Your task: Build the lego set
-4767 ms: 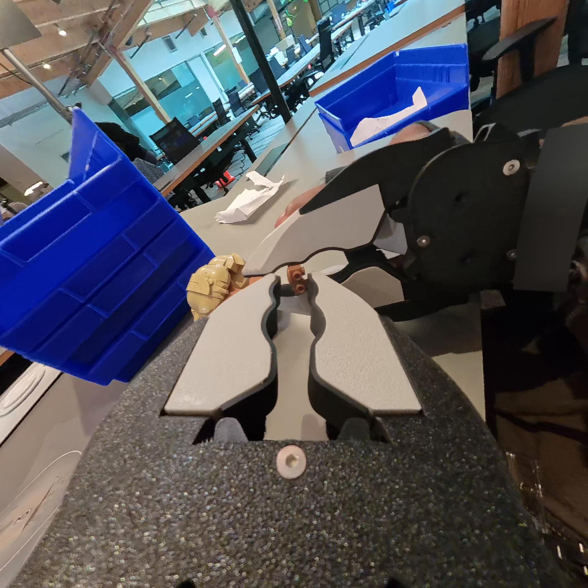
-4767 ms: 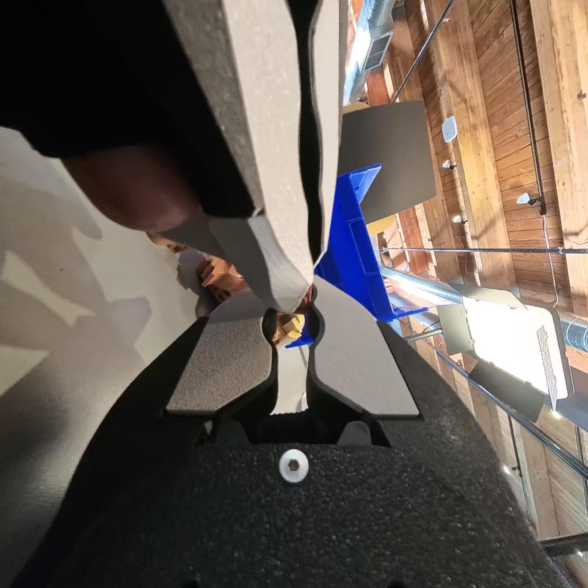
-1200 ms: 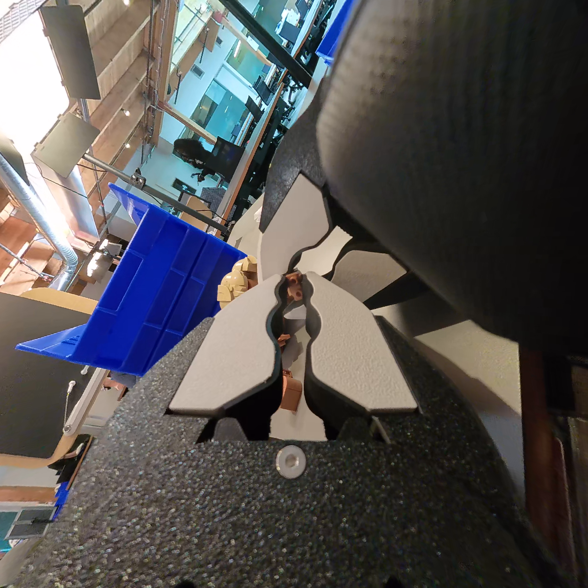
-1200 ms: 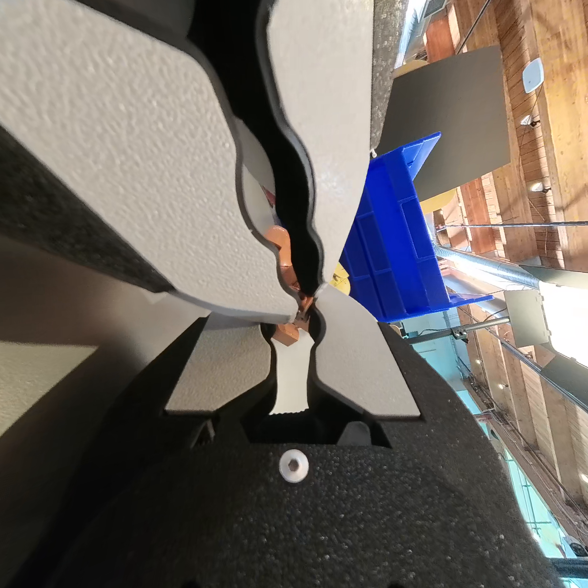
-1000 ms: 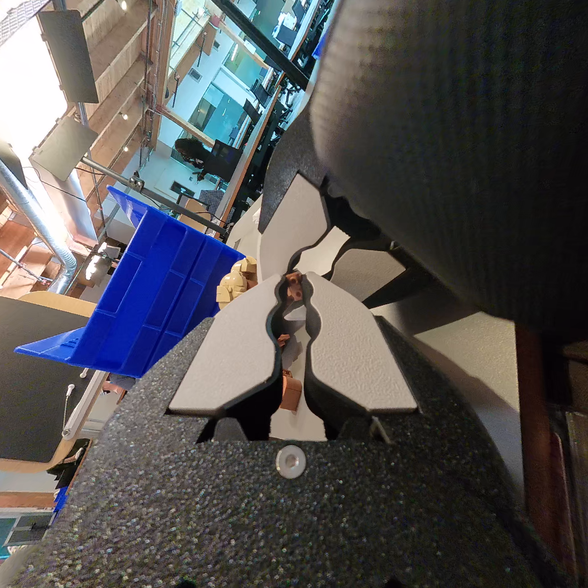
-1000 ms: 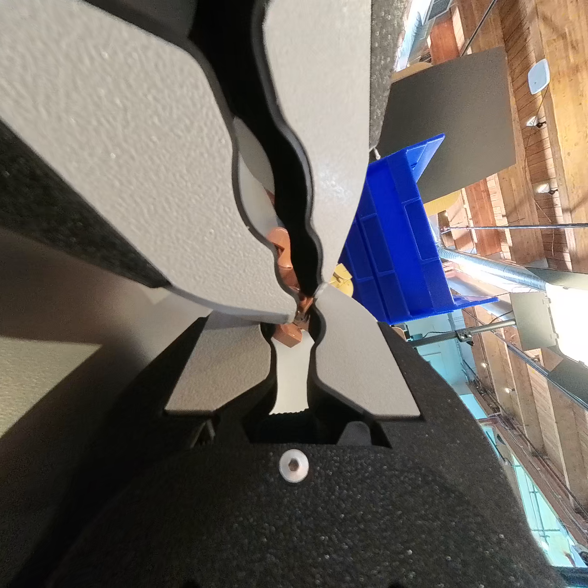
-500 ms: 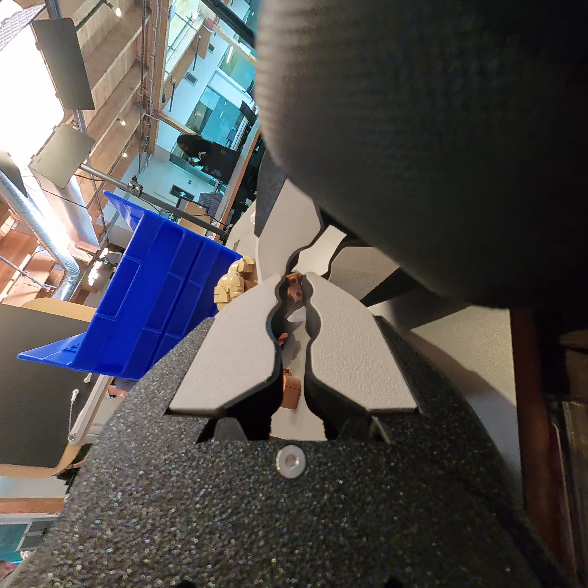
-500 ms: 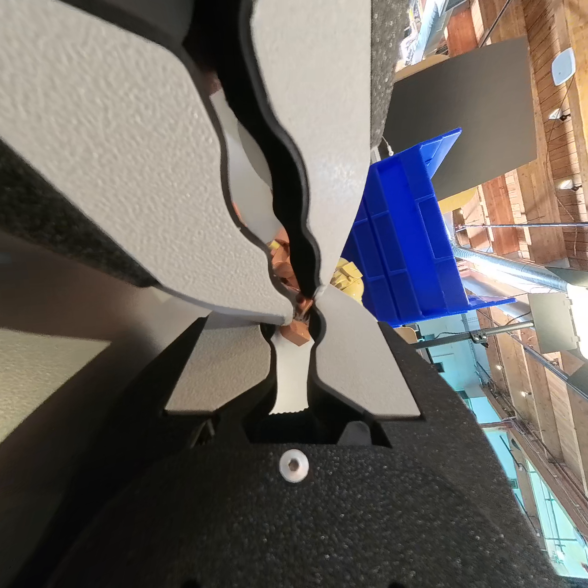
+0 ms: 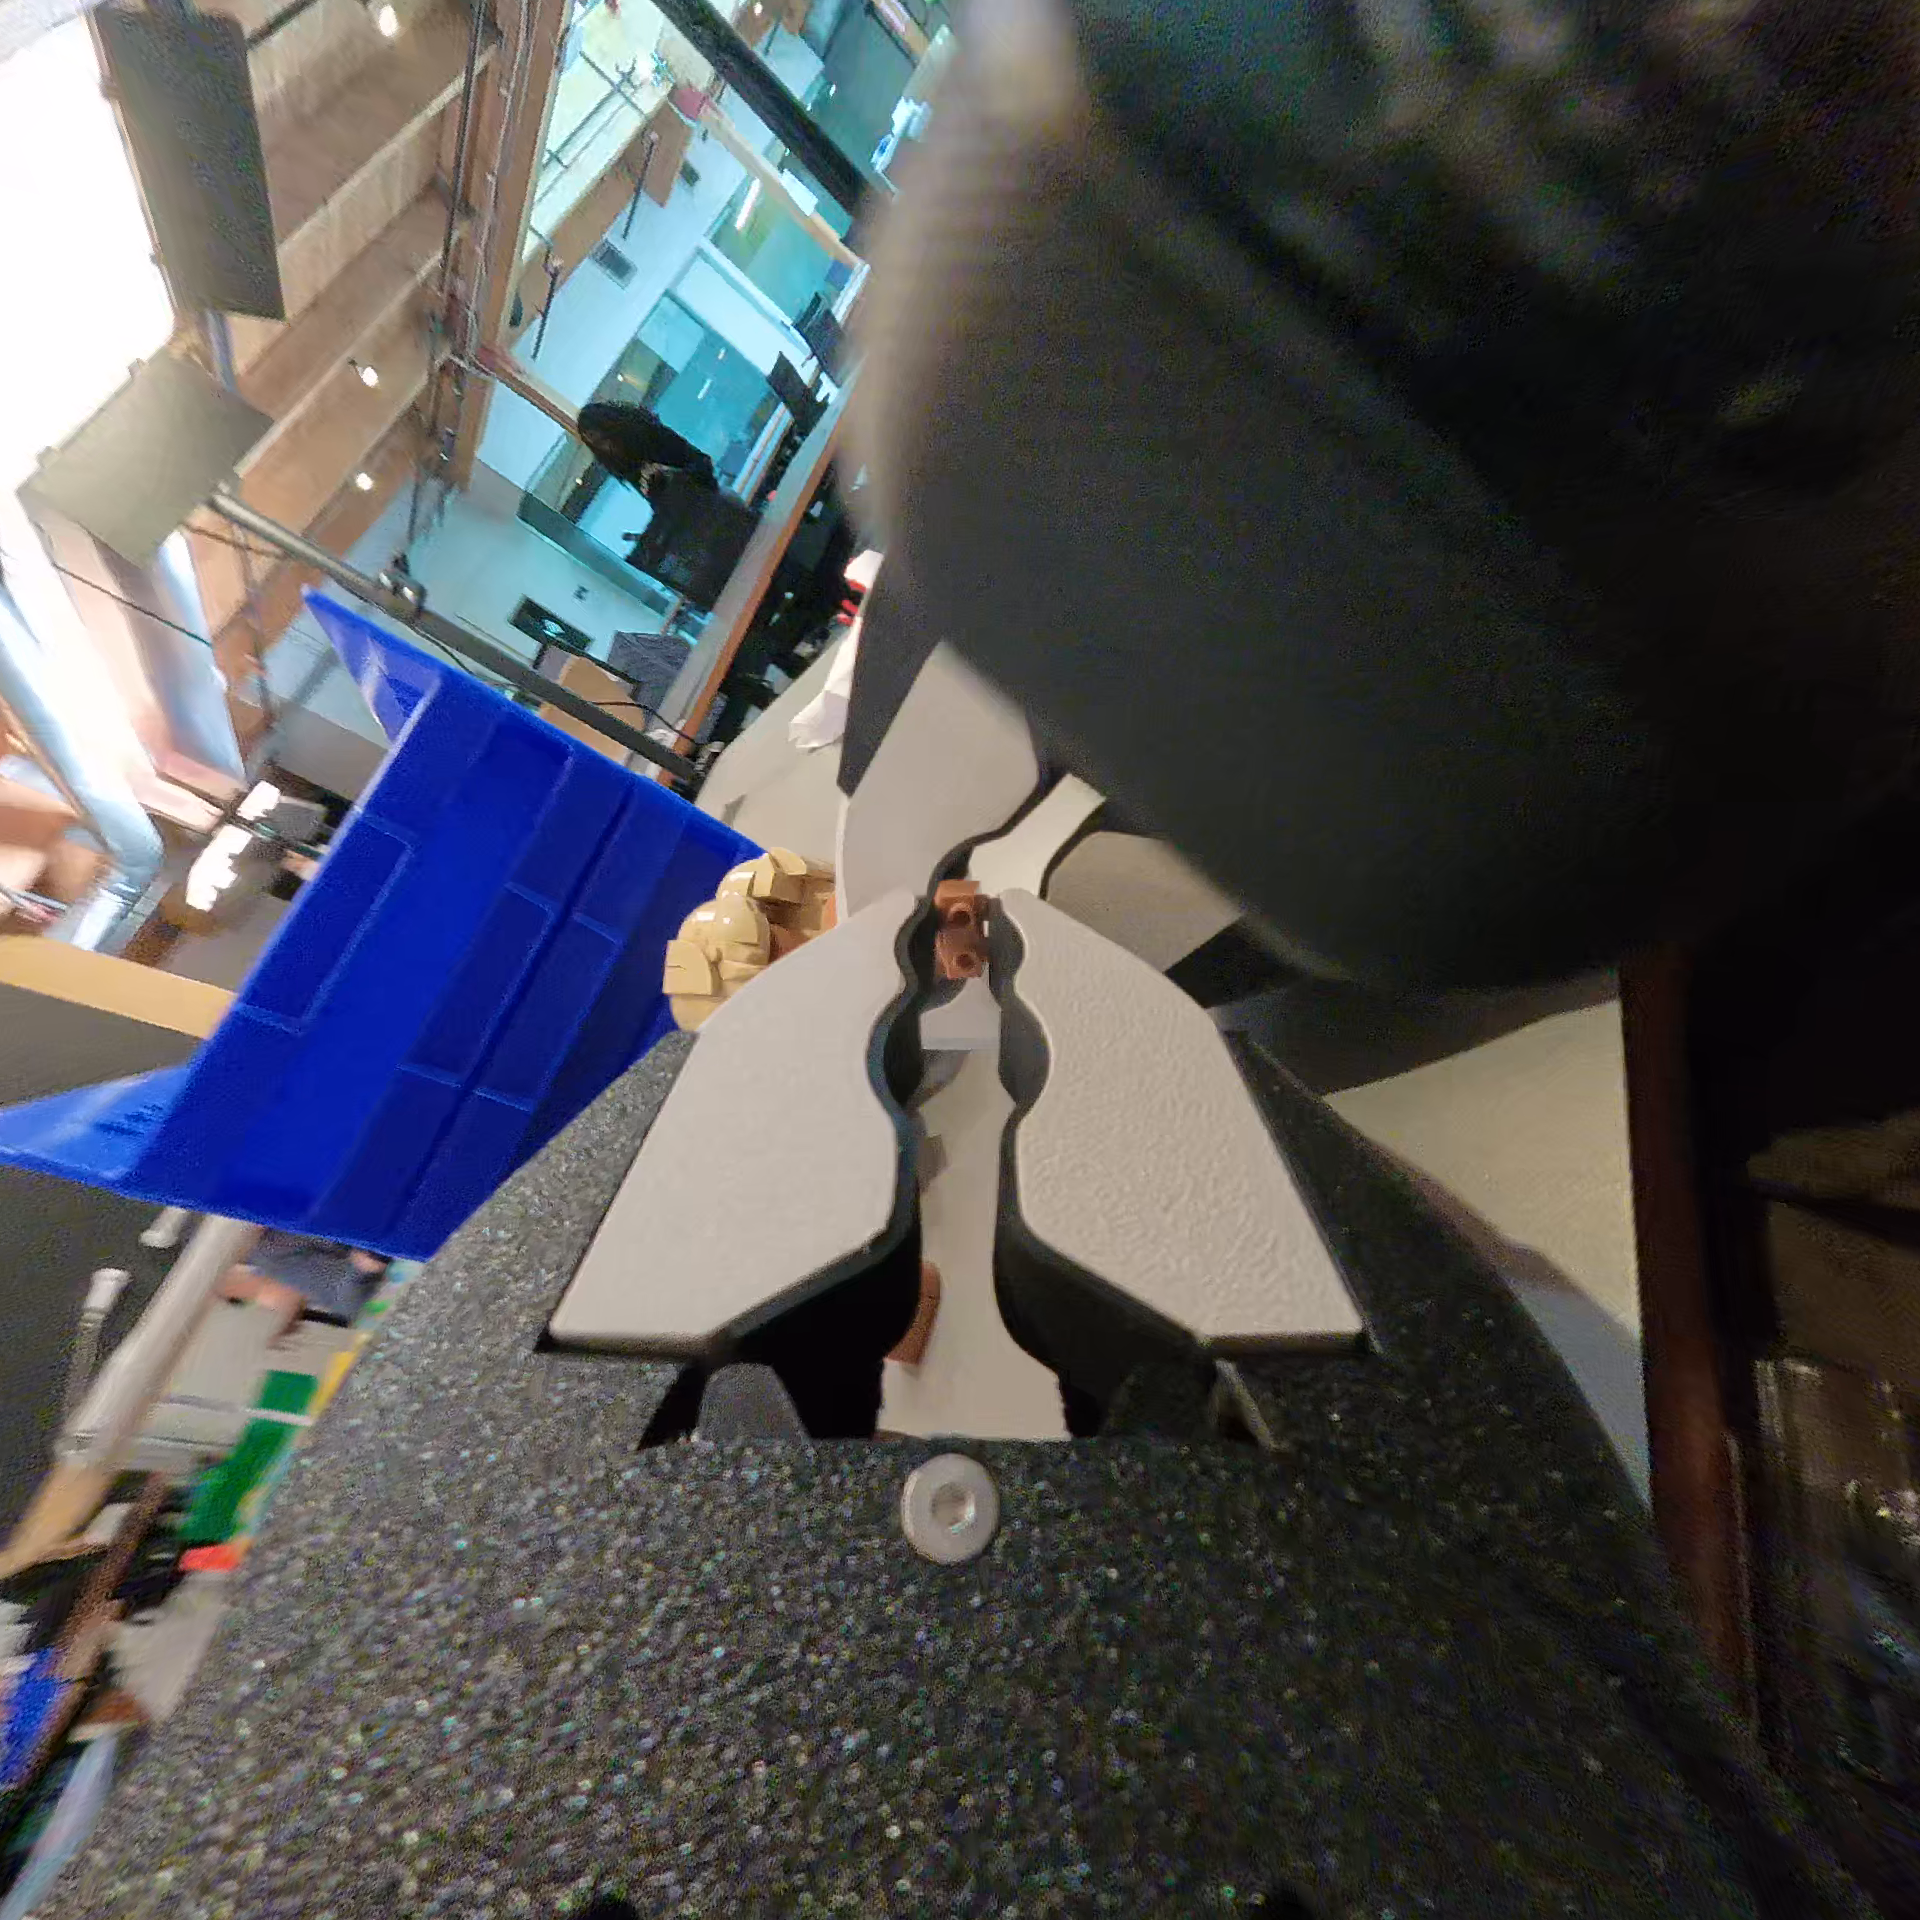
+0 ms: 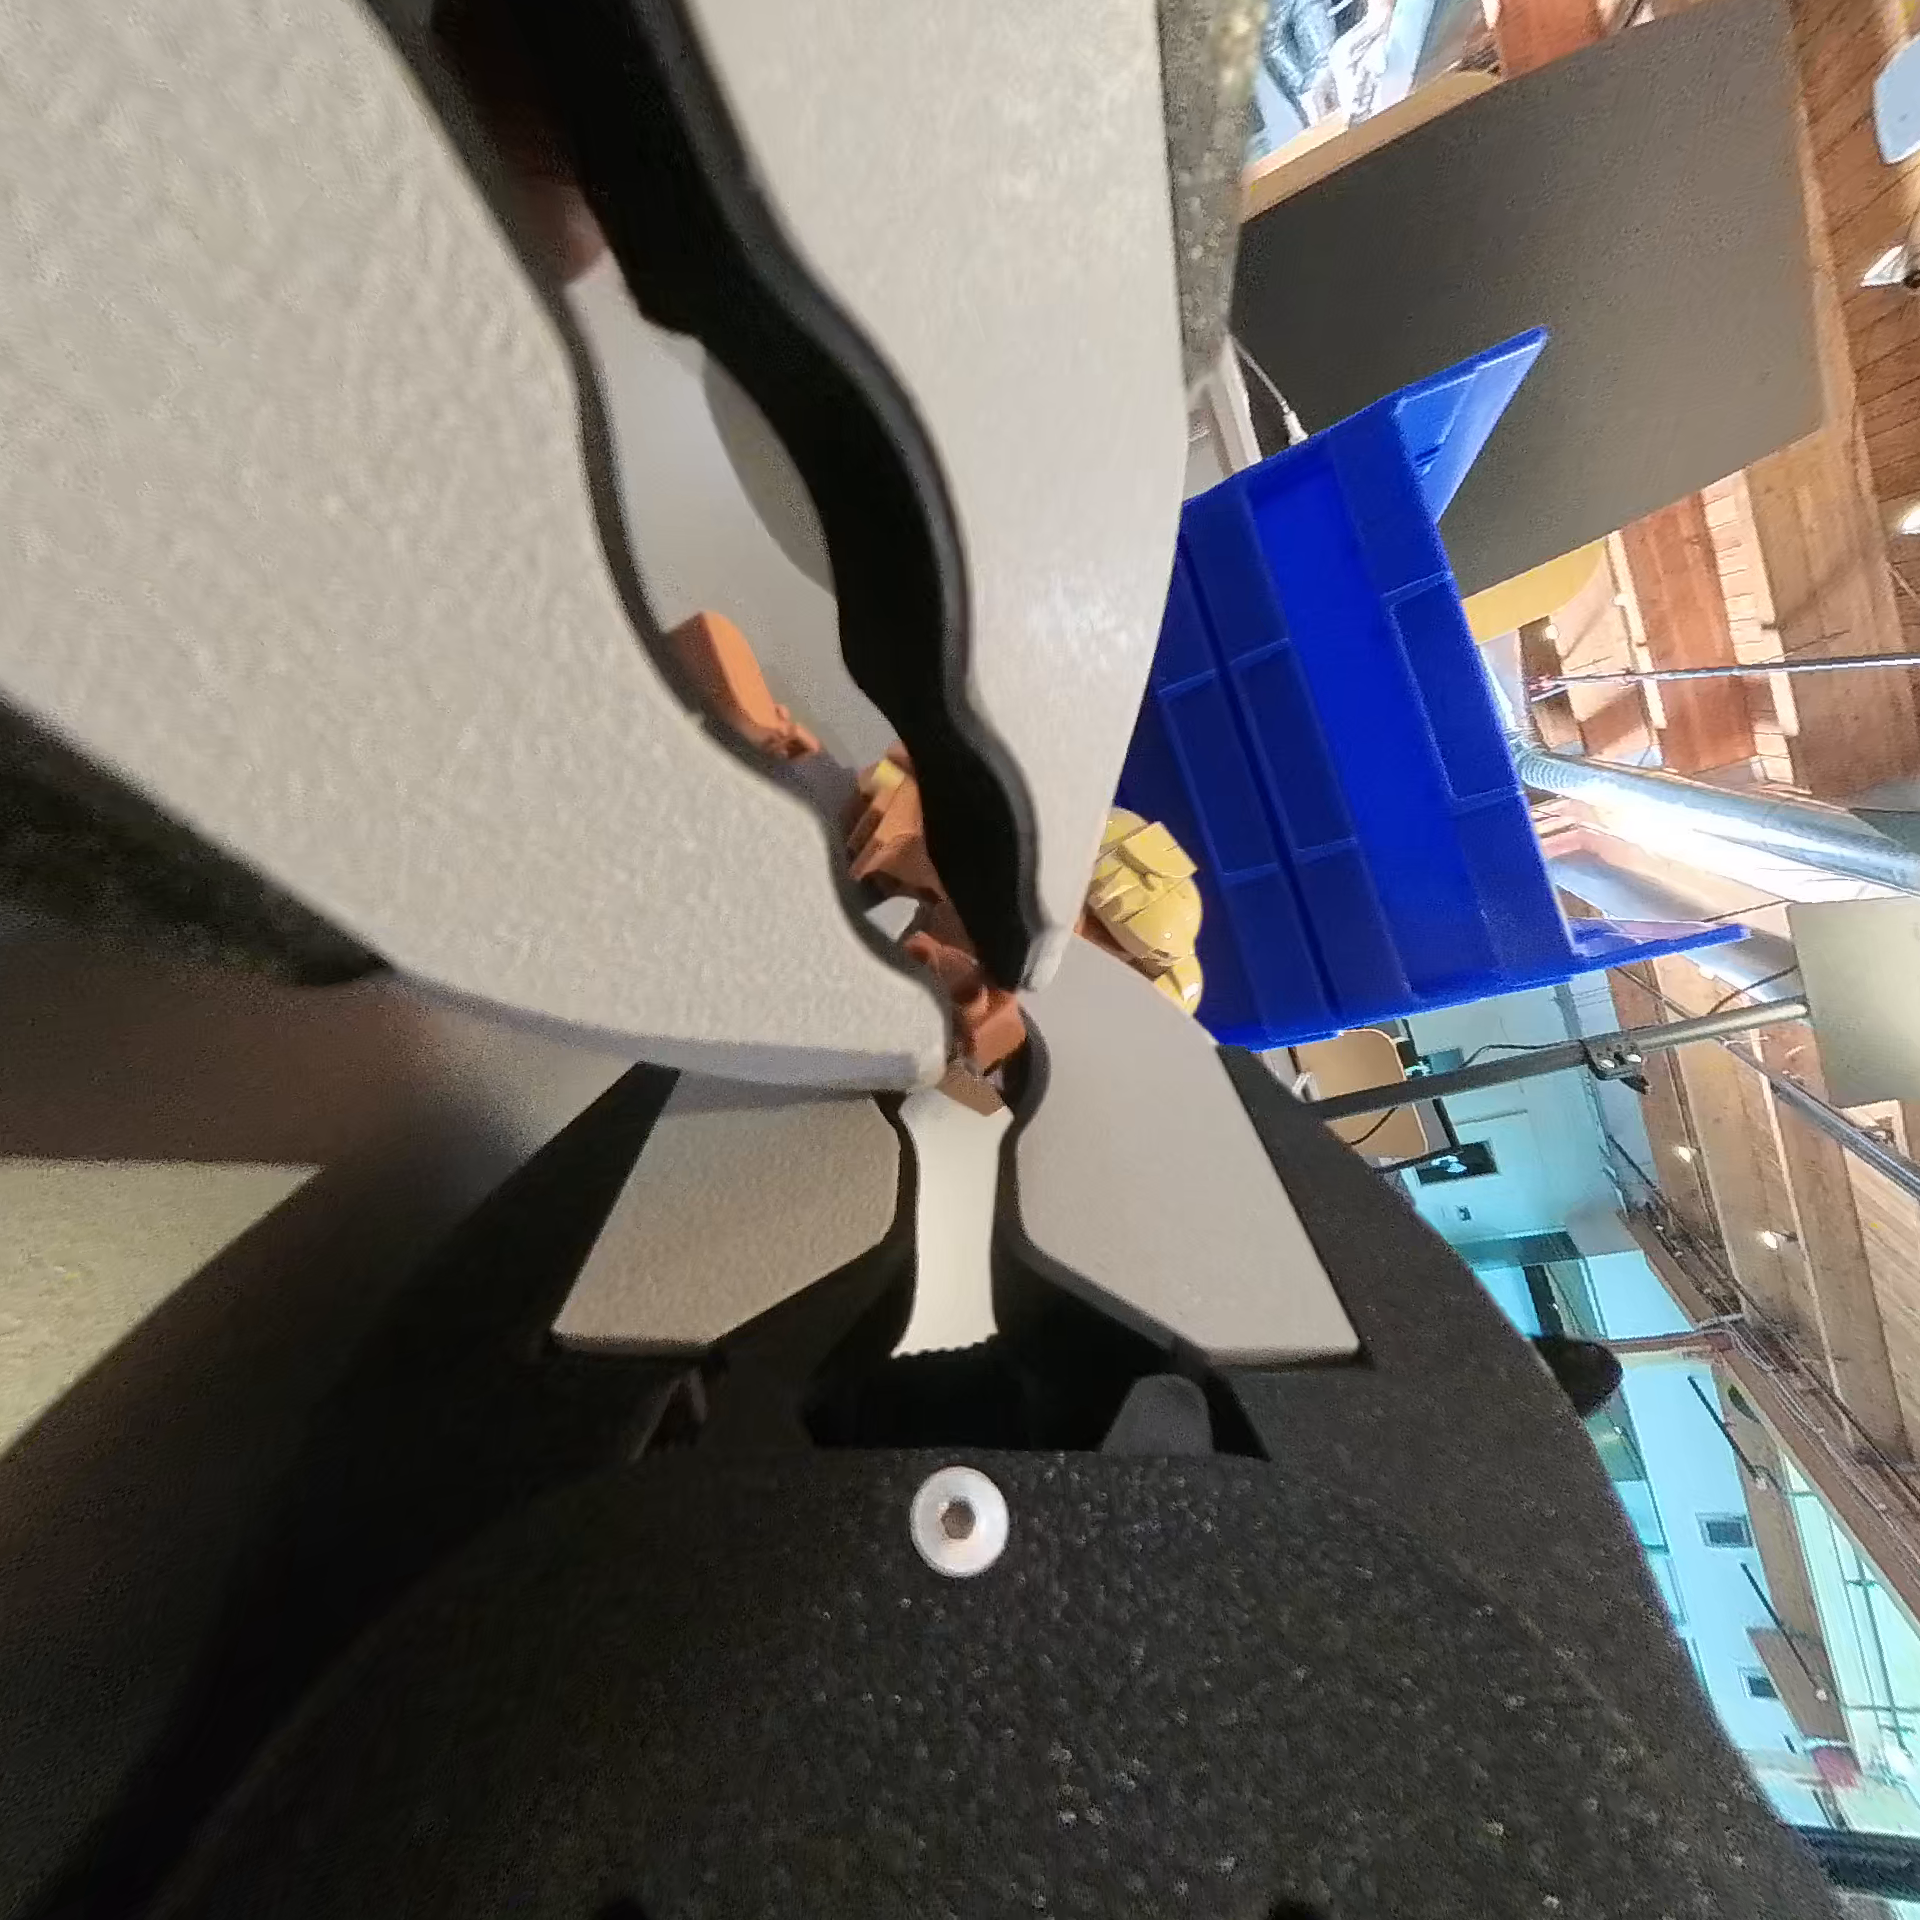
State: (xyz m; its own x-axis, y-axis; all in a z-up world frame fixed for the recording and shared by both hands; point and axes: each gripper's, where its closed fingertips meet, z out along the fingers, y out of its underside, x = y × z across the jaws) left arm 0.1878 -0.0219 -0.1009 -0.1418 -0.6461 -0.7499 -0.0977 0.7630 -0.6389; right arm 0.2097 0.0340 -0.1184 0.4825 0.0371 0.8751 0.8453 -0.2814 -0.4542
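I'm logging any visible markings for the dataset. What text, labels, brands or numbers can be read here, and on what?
None can be read.
Blue bin: no label showing.
Brown brick in the left gripper: no print visible.
Tan build: no print visible.
Right gripper: plain pads.
Background office: blurred, nothing legible.

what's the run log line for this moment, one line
left gripper: shut on small brown lego piece | right gripper: shut on brown piece, tips meeting left's | tan lego build beside blue bin
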